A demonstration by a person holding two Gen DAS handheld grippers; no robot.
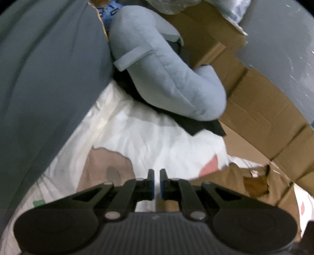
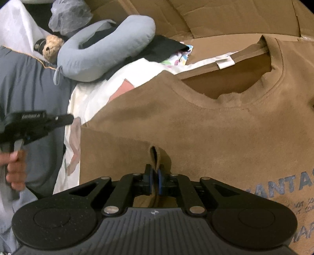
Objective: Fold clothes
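Jaws pinched tight on the right gripper (image 2: 155,174) — a fold of the brown t-shirt (image 2: 215,127) stood up between its pads. The shirt lay spread over the white sheet (image 2: 88,98), collar toward the cardboard boxes (image 2: 215,17). Left gripper (image 1: 157,181) hovered nearly closed, holding nothing — beside the blue neck pillow (image 1: 166,78).

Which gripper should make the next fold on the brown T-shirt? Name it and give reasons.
Right. The right gripper is already shut on a pinch of the brown T-shirt. The left gripper looks shut with nothing between its fingers, over the white sheet.
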